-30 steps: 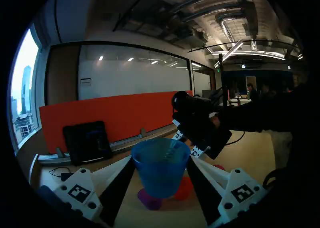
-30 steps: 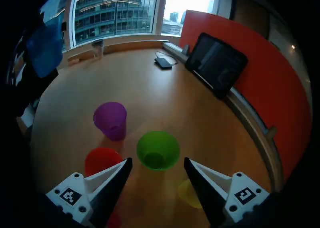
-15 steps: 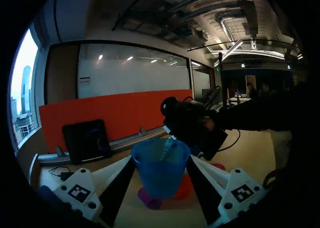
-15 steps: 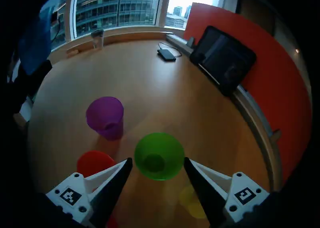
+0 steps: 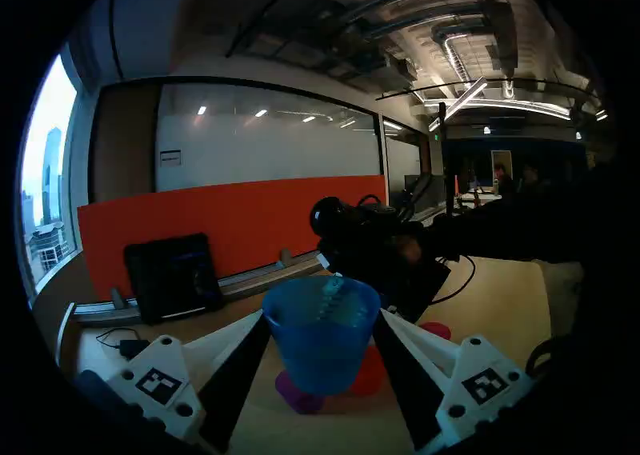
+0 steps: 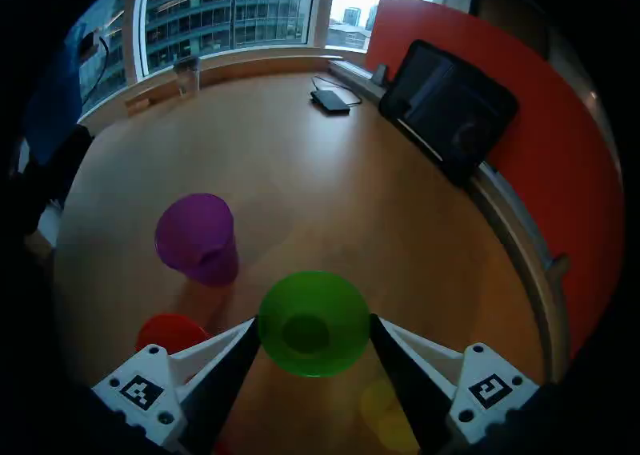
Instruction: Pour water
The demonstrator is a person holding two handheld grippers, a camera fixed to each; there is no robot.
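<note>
Firstly, my left gripper point(image 5: 320, 327): both fingers are clamped against the sides of a translucent blue plastic cup point(image 5: 322, 355). The cup is upright and raised off the wooden table point(image 5: 496, 303). I cannot tell what it contains. Seen under the cup's base, a purple cup point(image 5: 298, 393) and a red cup point(image 5: 366, 373) stand on the table.

My right gripper point(image 6: 314, 327): fingers are spread wide, one on each side of a green plastic cup point(image 6: 314, 333). The cup stands upright on the table with its mouth open towards me. Its rim reaches the inner edge of each finger, but I cannot confirm that either finger presses on it.

In the right gripper view, the purple cup stands to the left of the green one and apart from it. The red cup sits just beside my left-hand finger. A yellowish shape point(image 6: 384, 407) by the other finger is too blurred to identify. The blue cup shows at the far left edge, above table level.

A black tablet point(image 6: 452, 115) leans against the orange partition point(image 6: 560, 159). A small black device point(image 6: 330, 101) with a cable lies near the window point(image 6: 224, 15).
</note>
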